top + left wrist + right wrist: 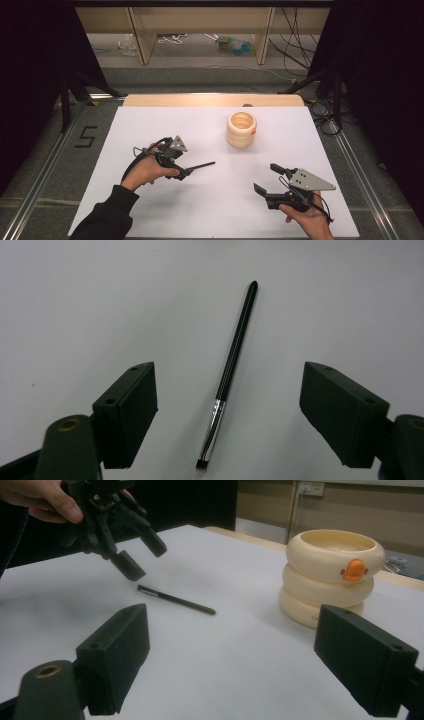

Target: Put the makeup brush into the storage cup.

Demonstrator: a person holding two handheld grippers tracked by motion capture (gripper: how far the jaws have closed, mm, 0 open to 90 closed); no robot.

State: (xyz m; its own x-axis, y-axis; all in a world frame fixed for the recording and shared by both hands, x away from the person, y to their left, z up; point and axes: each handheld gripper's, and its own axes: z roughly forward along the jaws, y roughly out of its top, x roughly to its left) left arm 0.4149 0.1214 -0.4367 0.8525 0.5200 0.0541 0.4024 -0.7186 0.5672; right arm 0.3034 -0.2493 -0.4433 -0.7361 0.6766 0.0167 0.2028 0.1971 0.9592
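Note:
A thin black brush (pixel 202 165) with a silver ferrule lies flat on the white table (pixel 150 210), left of centre. My left gripper (pixel 182 172) hovers over the brush's ferrule end, jaws open. In the left gripper view the brush (pixel 235 345) runs up between the spread jaws of the left gripper (pixel 228 372), touching neither. My right gripper (pixel 268 178) is open and empty at the front right. The right gripper view looks past the right gripper (pixel 235 620) to the brush (pixel 175 600) and the left gripper (pixel 142 555) above it.
A cream ringed pot (pixel 241 131) with an orange duck bill (pixel 355 570) stands toward the back of the table, right of centre. A wooden strip (pixel 210 100) borders the far edge. Dark curtains, stand legs and floor cables surround the table.

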